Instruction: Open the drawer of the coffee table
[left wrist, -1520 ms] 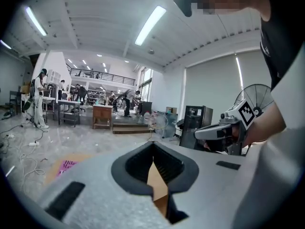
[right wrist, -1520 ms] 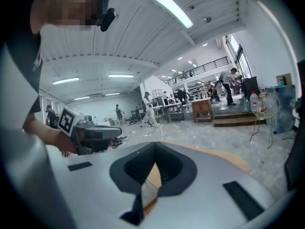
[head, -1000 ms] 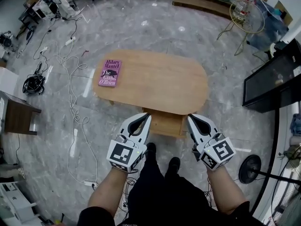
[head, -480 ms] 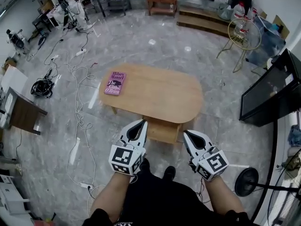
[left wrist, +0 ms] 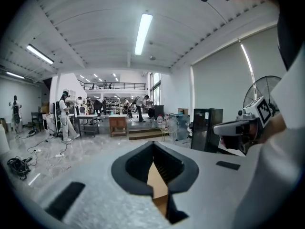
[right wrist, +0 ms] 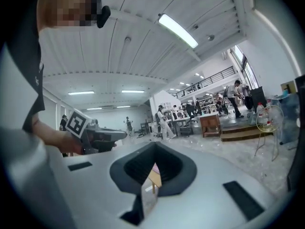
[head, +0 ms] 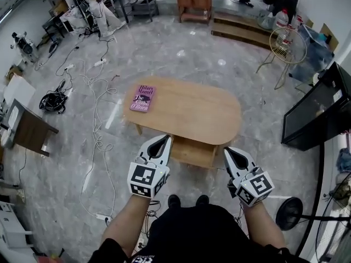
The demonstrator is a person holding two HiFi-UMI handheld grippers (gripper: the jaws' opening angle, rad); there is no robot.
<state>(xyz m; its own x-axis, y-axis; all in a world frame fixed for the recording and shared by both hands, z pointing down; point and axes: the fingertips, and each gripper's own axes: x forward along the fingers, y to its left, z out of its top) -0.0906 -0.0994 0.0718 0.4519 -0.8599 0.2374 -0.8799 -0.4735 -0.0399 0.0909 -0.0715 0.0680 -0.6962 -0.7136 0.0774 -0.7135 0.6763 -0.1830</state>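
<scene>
The oval wooden coffee table (head: pixel 197 114) stands on the marble floor in front of me. Its drawer (head: pixel 192 152) shows as a wooden box jutting out from under the near edge, pulled out. My left gripper (head: pixel 168 139) hangs shut and empty just left of the drawer, well above the floor. My right gripper (head: pixel 227 150) is shut and empty too, at the drawer's right. In the left gripper view a strip of the wooden table (left wrist: pixel 157 185) shows through the closed jaws; the right gripper view catches a table corner (right wrist: pixel 153 178) the same way.
A purple book (head: pixel 142 98) lies on the table's left end. Cables (head: pixel 90 130) trail across the floor at left, beside a small dark side table (head: pixel 30 133). A black TV (head: pixel 315 108) and a fan base (head: pixel 289 213) stand at right. A person (head: pixel 98 4) stands far back.
Both grippers have risen and drawn back toward me, away from the drawer. The head view has tilted up, so the table sits farther off and more of the room shows.
</scene>
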